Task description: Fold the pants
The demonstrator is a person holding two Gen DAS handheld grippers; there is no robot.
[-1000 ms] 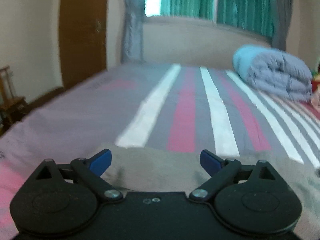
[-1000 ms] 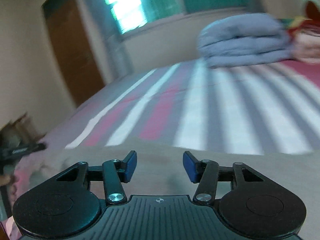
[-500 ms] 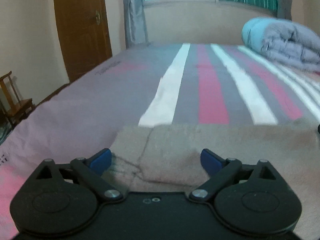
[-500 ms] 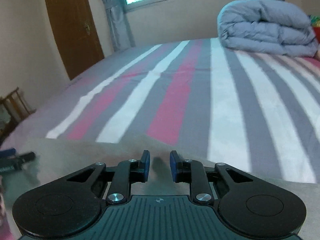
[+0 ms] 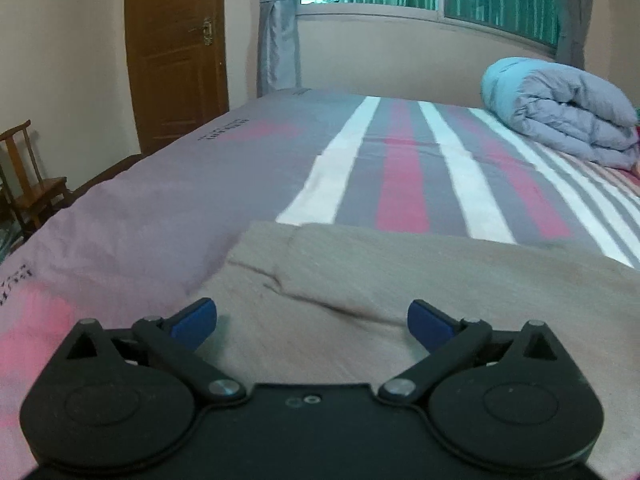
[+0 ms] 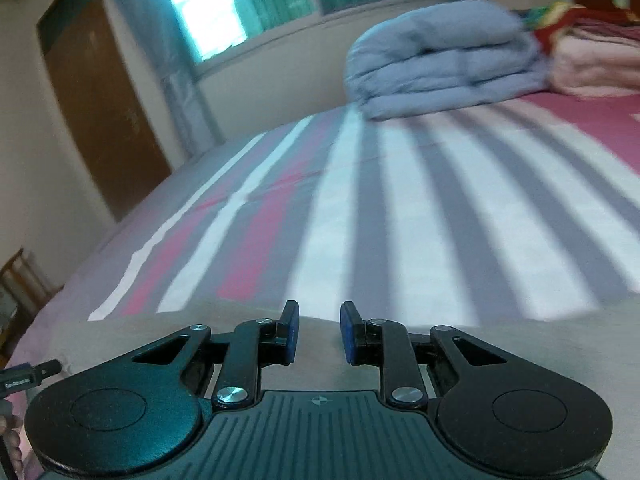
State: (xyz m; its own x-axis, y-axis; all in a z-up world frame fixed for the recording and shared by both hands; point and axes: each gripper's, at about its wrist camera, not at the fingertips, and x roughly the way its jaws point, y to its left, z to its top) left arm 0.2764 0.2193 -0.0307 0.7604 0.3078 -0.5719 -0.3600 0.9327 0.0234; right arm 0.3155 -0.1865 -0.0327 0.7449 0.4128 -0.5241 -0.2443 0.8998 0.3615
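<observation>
Pants: beige cloth, matt, slightly napped. Bed sheet: smooth striped cloth. Left gripper: matt black plastic, bright metal pivots; fingers blue-padded. Door: glossy brown wood. Quilt: puffy cloth.

Dark printed lettering is seen on the bed sheet in two places in the left wrist view, but neither can be read. White lettering is printed on a black cable plug in the right wrist view; it is too blurred to be read.
</observation>
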